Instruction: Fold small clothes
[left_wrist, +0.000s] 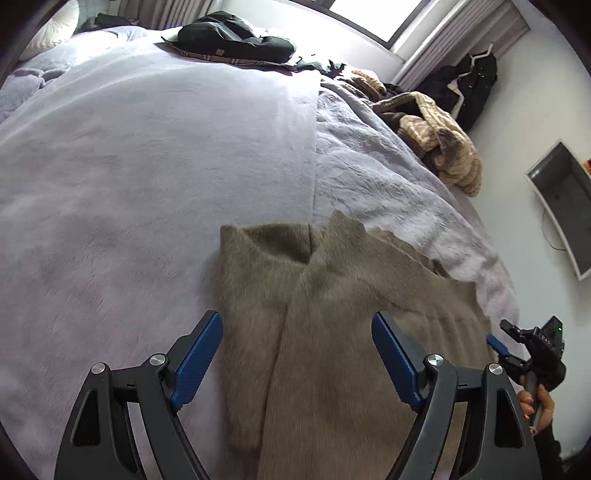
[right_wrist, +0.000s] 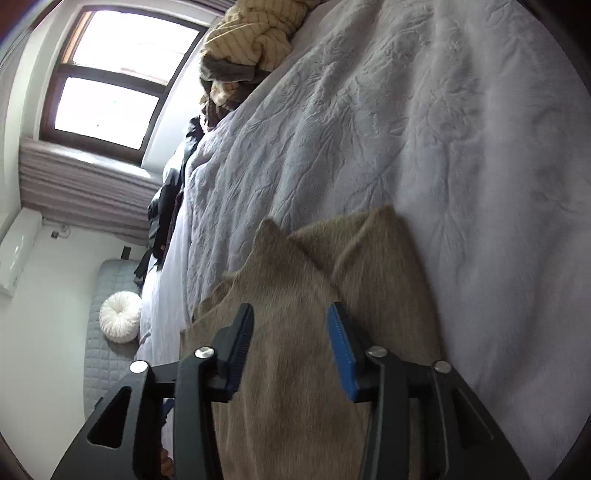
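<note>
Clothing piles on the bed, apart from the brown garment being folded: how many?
2: a dark pile at the bed's far end, and a cream striped heap along its right edge. More may lie out of view.

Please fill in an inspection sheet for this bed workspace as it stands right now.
Surface: lavender bedspread, part smooth, part embossed.
Job's things: taupe knit garment, partly folded, flat near the bed's edge.
Clutter: striped beige clothes pile; dark garment; white pillow.
Grippers: left gripper open above the garment; right gripper open, nothing clamped.
Cables: thin cord by the wall panel.
Surroundings: window, curtains, round white cushion.
</note>
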